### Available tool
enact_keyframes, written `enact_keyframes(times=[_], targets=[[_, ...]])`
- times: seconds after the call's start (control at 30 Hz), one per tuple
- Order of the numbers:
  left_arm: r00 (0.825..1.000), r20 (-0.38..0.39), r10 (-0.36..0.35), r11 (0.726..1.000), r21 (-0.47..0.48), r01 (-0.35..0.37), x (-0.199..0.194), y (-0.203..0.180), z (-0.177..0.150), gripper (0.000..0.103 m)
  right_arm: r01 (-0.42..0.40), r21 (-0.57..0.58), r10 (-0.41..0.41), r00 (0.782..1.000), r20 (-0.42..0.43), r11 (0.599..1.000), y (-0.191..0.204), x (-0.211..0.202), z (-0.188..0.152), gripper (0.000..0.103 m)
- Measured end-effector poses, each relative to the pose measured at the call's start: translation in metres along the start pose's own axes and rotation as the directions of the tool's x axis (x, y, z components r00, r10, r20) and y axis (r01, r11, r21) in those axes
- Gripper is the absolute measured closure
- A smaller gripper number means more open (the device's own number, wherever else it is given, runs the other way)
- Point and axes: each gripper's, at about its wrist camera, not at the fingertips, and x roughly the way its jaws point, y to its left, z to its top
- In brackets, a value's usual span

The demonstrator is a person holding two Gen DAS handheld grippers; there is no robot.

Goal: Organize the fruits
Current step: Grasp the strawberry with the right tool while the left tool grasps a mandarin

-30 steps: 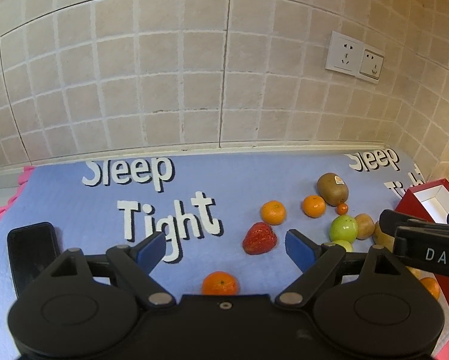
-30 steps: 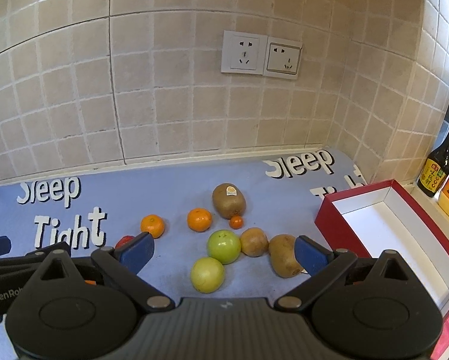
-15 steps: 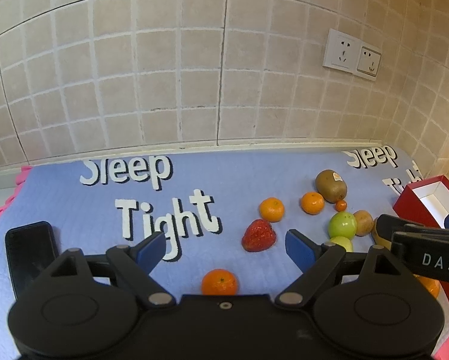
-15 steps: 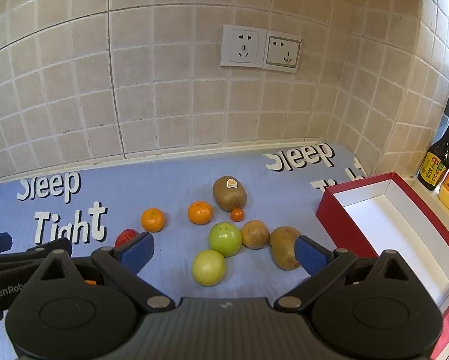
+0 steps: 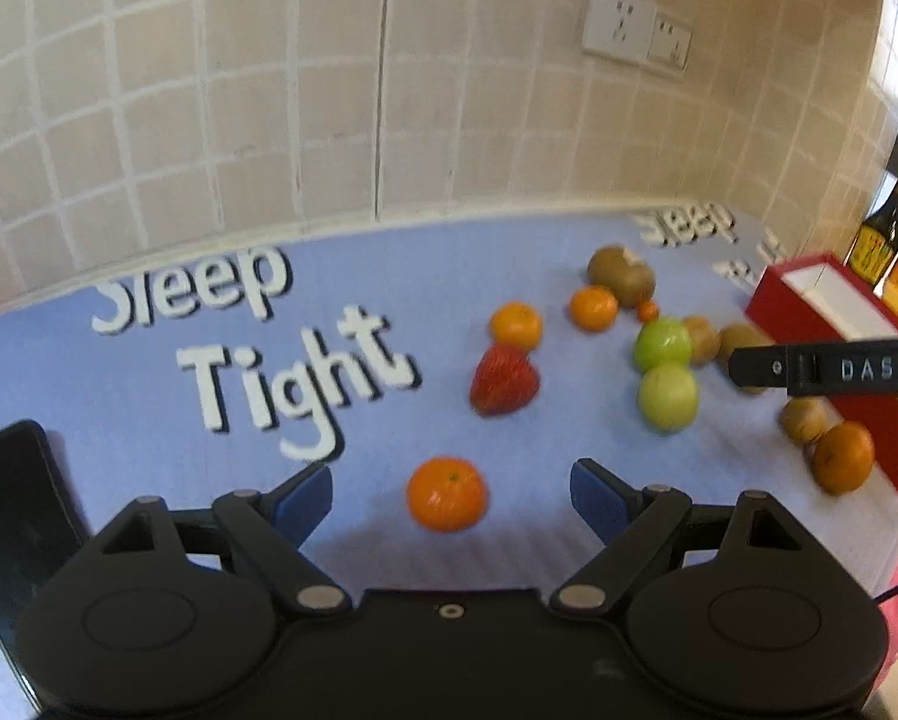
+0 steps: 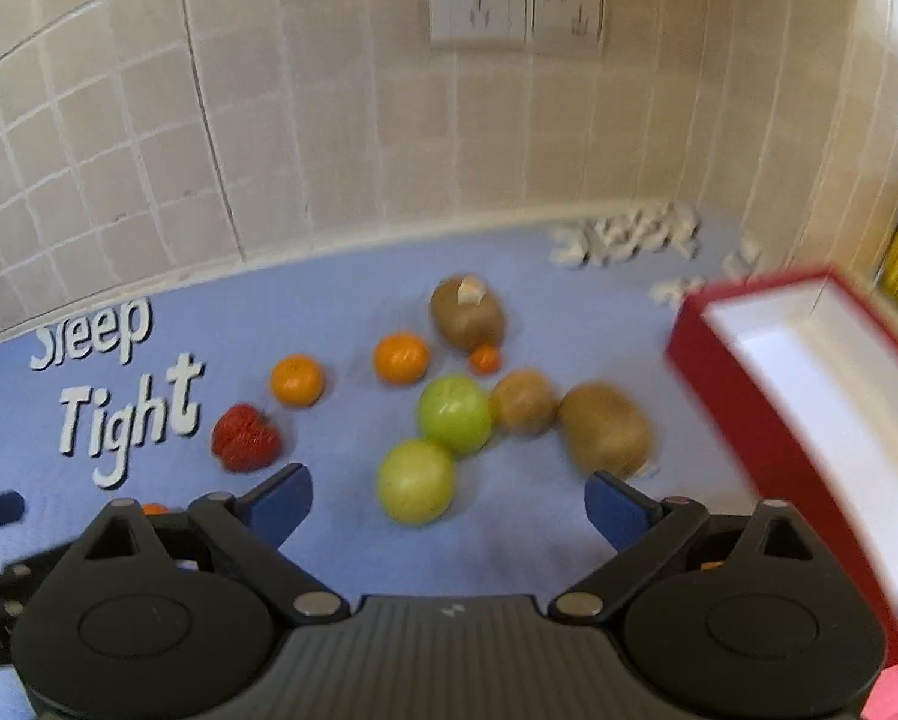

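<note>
I work in a home kitchen: beige tiled wall (image 6: 329, 120) with sockets (image 6: 514, 3), sauce bottle (image 5: 883, 228) right of them.

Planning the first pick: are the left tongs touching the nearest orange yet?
Apart. The left wrist view shows the left tongs open around the orange, mat visible on both sides.

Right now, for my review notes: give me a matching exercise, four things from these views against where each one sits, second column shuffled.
Things:
1. strawberry
2. red box
3. black phone
4. lone orange

Places:
A. far left edge of the mat, left wrist view
B. just ahead of the open left gripper
C. right of the fruit cluster, white inside, nothing seen in it
D. right of the word Tight, below an orange

Pairs: 1-D, 2-C, 3-A, 4-B
</note>
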Motion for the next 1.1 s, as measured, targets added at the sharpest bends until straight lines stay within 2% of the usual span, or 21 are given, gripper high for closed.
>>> enact_keyframes(times=[0.13,0.2,0.27,0.3,0.33,0.37,0.43,0.63,0.73,0.77,0.87,1.1], targets=[[0.999,-0.041,-0.015,1.0,-0.023,0.014,0.021,0.003,0.001,0.001,-0.142,0.042,0.145,0.986,-0.076,0.989,0.012,0.031,0.003,0.01],[0.999,-0.05,0.0,1.0,-0.02,-0.001,0.032,0.001,0.002,0.001,-0.192,0.046,0.196,0.977,-0.087,0.98,0.024,0.045,0.007,0.012],[0.997,-0.074,0.028,1.0,-0.006,-0.028,0.043,-0.001,0.002,0.007,-0.202,0.02,0.203,0.975,-0.092,0.979,0.039,0.058,0.014,0.013],[0.995,-0.095,0.039,0.999,0.004,-0.039,0.05,-0.002,0.001,0.018,-0.211,0.005,0.211,0.974,-0.087,0.978,0.046,0.064,0.016,0.014],[0.993,-0.113,0.043,0.999,0.012,-0.042,0.056,-0.001,0.0,0.025,-0.22,-0.006,0.219,0.972,-0.087,0.976,0.051,0.07,0.018,0.015],[0.991,-0.131,0.04,0.999,0.022,-0.037,0.061,-0.001,-0.002,0.036,-0.228,-0.018,0.226,0.97,-0.094,0.973,0.057,0.078,0.019,0.019],[0.988,-0.153,0.03,0.999,0.02,-0.027,0.067,0.002,-0.004,0.037,-0.24,-0.022,0.235,0.963,-0.13,0.97,0.065,0.092,0.022,0.027],[0.99,-0.139,0.006,1.0,-0.001,-0.006,0.072,0.006,-0.003,0.037,-0.259,-0.034,0.251,0.955,-0.158,0.965,0.085,0.118,0.023,0.029],[0.991,-0.136,0.008,1.0,0.021,-0.005,0.075,0.002,-0.003,0.046,-0.253,-0.064,0.24,0.958,-0.159,0.965,0.097,0.127,0.024,0.04],[0.991,-0.132,0.003,1.0,0.029,0.001,0.075,0.0,-0.003,0.054,-0.252,-0.067,0.238,0.957,-0.163,0.966,0.099,0.13,0.024,0.045],[0.991,-0.13,0.016,0.999,0.046,-0.01,0.074,-0.004,-0.003,0.055,-0.249,-0.066,0.235,0.958,-0.163,0.966,0.102,0.133,0.024,0.052],[0.993,-0.112,0.042,0.998,0.044,-0.037,0.064,-0.007,0.001,0.056,-0.258,-0.035,0.252,0.96,-0.121,0.965,0.091,0.12,0.025,0.054]])
